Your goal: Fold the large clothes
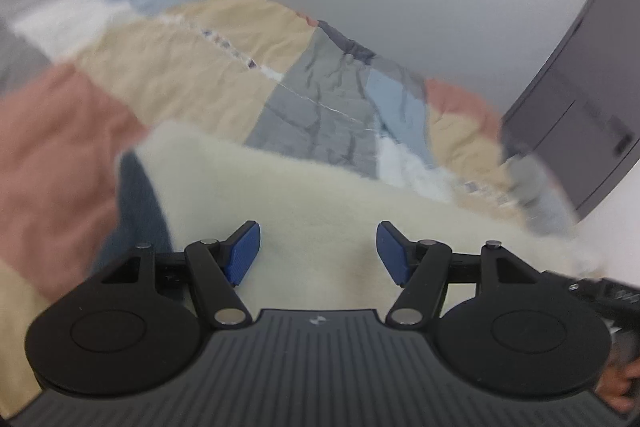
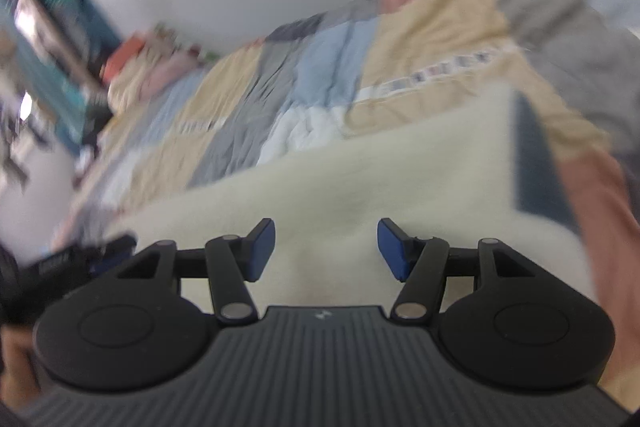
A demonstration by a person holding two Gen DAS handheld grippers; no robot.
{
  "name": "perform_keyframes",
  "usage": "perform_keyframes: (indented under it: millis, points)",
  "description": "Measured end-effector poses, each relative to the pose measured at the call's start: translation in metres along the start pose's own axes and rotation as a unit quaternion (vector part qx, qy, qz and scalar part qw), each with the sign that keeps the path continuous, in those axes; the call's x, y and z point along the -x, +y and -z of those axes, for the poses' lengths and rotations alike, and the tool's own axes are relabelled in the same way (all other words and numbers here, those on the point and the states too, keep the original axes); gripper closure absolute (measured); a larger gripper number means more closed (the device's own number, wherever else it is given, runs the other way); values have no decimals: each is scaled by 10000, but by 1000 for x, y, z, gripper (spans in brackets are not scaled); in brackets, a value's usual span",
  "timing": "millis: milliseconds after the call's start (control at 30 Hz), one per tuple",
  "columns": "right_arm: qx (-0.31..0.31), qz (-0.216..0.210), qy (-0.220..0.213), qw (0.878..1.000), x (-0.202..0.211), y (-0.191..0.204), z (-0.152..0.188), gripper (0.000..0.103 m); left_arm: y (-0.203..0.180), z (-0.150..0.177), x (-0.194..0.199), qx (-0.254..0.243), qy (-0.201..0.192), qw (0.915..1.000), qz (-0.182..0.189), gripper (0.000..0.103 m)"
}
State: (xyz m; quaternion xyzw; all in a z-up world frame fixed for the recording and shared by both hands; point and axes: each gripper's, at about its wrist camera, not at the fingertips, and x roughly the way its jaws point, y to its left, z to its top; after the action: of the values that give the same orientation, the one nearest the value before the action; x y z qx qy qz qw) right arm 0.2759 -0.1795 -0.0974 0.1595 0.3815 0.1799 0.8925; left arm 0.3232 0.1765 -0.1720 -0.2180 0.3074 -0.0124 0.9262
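A large cream fleece garment (image 1: 304,187) with a dark blue outer side (image 1: 136,203) lies spread on a patchwork bed cover. In the left wrist view my left gripper (image 1: 318,253) hovers over the fleece, open, with nothing between its blue pads (image 1: 244,253). The right wrist view shows the same cream fleece (image 2: 360,171), its dark blue edge (image 2: 536,171) at the right. My right gripper (image 2: 326,249) stands open above it, its blue pads (image 2: 262,251) apart and empty. Both pictures are blurred by motion.
The patchwork cover (image 1: 192,67) of beige, grey, blue and pink squares runs to a white wall. A dark grey cabinet (image 1: 580,99) stands at the bed's far end. Piled clothes (image 2: 144,71) and cluttered shelves (image 2: 48,39) sit past the other end.
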Motion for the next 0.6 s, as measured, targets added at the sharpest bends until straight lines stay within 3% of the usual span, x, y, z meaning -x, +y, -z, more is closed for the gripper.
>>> perform_keyframes:
  millis: [200,600]
  points:
    - [865,216,-44,9960,-28,13,9,43,-3,9,-22,-445,33,9988,-186,34]
    - [939,239,-202,9951,-27,16,17,43,-7,14,-19,-638,5,9977,-247,33]
